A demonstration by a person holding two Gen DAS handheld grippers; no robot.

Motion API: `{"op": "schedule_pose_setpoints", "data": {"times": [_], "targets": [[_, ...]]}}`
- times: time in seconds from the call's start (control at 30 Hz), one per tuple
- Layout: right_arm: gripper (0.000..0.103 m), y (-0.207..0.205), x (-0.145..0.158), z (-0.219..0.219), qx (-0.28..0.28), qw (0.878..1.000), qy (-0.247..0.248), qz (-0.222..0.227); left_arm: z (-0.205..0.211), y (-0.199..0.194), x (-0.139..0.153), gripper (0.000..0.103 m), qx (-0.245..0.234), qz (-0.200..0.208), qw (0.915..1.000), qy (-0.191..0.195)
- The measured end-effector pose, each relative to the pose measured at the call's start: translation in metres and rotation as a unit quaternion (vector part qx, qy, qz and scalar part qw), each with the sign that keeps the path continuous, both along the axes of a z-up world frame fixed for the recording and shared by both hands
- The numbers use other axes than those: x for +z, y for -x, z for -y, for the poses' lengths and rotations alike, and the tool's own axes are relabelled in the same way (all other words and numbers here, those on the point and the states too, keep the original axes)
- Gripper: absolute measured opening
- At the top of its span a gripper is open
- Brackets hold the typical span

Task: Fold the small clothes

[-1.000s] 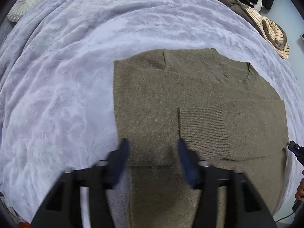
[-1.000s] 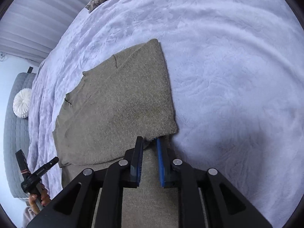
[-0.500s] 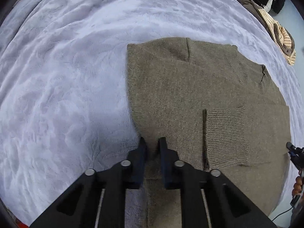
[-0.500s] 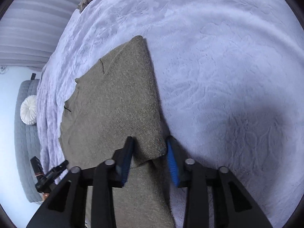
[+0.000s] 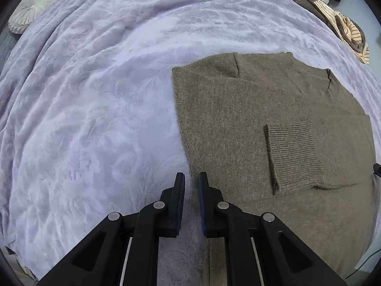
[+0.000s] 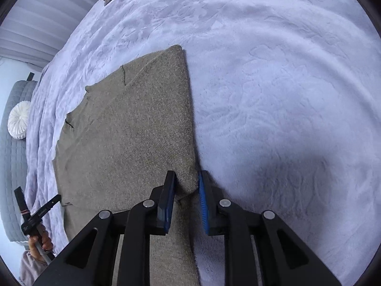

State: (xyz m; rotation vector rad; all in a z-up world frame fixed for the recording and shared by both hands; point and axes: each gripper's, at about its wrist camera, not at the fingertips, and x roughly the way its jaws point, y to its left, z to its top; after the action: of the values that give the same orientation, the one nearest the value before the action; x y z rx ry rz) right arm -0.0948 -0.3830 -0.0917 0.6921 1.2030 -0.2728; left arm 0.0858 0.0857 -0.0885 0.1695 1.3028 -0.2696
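An olive-brown knit sweater (image 5: 250, 124) lies flat on a lavender blanket (image 5: 95, 109), both sleeves folded across its body, a ribbed cuff (image 5: 293, 155) on top. My left gripper (image 5: 191, 186) is nearly shut at the sweater's left edge, over the blanket, with nothing clearly between the pads. In the right wrist view the sweater (image 6: 133, 138) fills the left centre. My right gripper (image 6: 187, 186) straddles the sweater's near right corner, its jaws narrowly apart around the fabric.
A heap of brown, striped and black clothes (image 5: 333, 12) lies at the far right of the bed. A round white cushion (image 5: 31, 9) sits far left, also in the right wrist view (image 6: 19, 119). The left gripper shows at the lower left (image 6: 35, 217).
My left gripper closed from wide open and shifted left to the sweater's edge. My right gripper opened a little and now brackets the near right corner of the fold.
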Motion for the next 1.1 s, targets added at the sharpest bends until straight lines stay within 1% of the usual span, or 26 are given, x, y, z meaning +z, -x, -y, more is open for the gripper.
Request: {"op": "schedule_pose_setpoints", "data": {"times": [0.07, 0.1, 0.13, 0.2, 0.27, 0.33, 0.37, 0.4, 0.47, 0.5, 0.57, 0.67, 0.73, 0.77, 0.87, 1.03, 1.07, 1.1], "targets": [[0.02, 0.003, 0.019, -0.011, 0.016, 0.999, 0.037, 0.014, 0.0, 0.003, 0.011, 0.013, -0.001, 0.003, 0.9999, 0.014], [0.02, 0.002, 0.029, -0.02, 0.031, 0.998, 0.042, 0.029, 0.001, 0.005, 0.018, 0.013, -0.006, 0.007, 0.9997, 0.022], [0.02, 0.0, 0.037, -0.032, 0.05, 0.997, 0.035, 0.045, 0.007, 0.007, 0.023, 0.013, -0.013, 0.011, 0.9995, 0.027], [0.02, -0.009, 0.041, -0.058, 0.089, 0.994, 0.018, 0.056, 0.021, 0.01, 0.03, 0.013, -0.036, 0.018, 0.9985, 0.038], [0.02, -0.024, 0.037, -0.087, 0.125, 0.99, 0.006, 0.06, 0.039, 0.012, 0.032, 0.013, -0.051, 0.018, 0.9968, 0.059], [0.02, -0.041, 0.026, -0.11, 0.141, 0.988, -0.01, 0.062, 0.062, 0.011, 0.024, 0.013, -0.059, 0.007, 0.9956, 0.072], [0.02, -0.046, 0.021, -0.117, 0.142, 0.988, -0.014, 0.061, 0.072, 0.01, 0.018, 0.013, -0.064, 0.001, 0.9956, 0.068], [0.02, -0.052, 0.013, -0.124, 0.144, 0.988, -0.018, 0.059, 0.084, 0.011, 0.006, 0.013, -0.07, -0.004, 0.9961, 0.053], [0.02, -0.06, -0.006, -0.136, 0.155, 0.987, -0.016, 0.034, 0.094, 0.015, -0.017, 0.013, -0.079, -0.016, 0.9966, 0.016], [0.019, -0.06, -0.017, -0.14, 0.161, 0.987, -0.008, 0.015, 0.094, 0.02, -0.024, 0.013, -0.085, -0.014, 0.9963, 0.005], [0.019, -0.053, -0.019, -0.142, 0.166, 0.986, -0.002, 0.019, 0.09, 0.026, -0.019, 0.013, -0.092, 0.0, 0.9957, 0.005], [0.019, -0.044, -0.014, -0.139, 0.174, 0.985, -0.006, 0.014, 0.078, 0.03, -0.011, 0.013, -0.085, -0.015, 0.9963, 0.007], [0.02, -0.036, -0.007, -0.134, 0.17, 0.985, -0.018, 0.011, 0.071, 0.033, -0.005, 0.013, -0.081, -0.018, 0.9965, -0.006], [0.023, -0.031, -0.003, -0.133, 0.167, 0.986, -0.015, 0.01, 0.069, 0.035, -0.003, 0.013, -0.079, -0.019, 0.9966, -0.011], [0.023, -0.019, 0.008, -0.129, 0.157, 0.988, -0.013, 0.0, 0.061, 0.043, 0.006, 0.013, -0.071, -0.03, 0.9969, -0.015], [0.023, 0.0, 0.021, -0.127, 0.139, 0.99, -0.016, -0.02, 0.051, 0.065, 0.021, 0.013, -0.062, -0.039, 0.9965, -0.041], [0.024, 0.004, 0.023, -0.127, 0.136, 0.99, -0.016, -0.024, 0.046, 0.07, 0.021, 0.013, -0.06, -0.048, 0.9963, -0.04], [0.029, 0.008, 0.026, -0.126, 0.13, 0.991, -0.019, -0.028, 0.041, 0.074, 0.023, 0.013, -0.057, -0.059, 0.9961, -0.033]]}}
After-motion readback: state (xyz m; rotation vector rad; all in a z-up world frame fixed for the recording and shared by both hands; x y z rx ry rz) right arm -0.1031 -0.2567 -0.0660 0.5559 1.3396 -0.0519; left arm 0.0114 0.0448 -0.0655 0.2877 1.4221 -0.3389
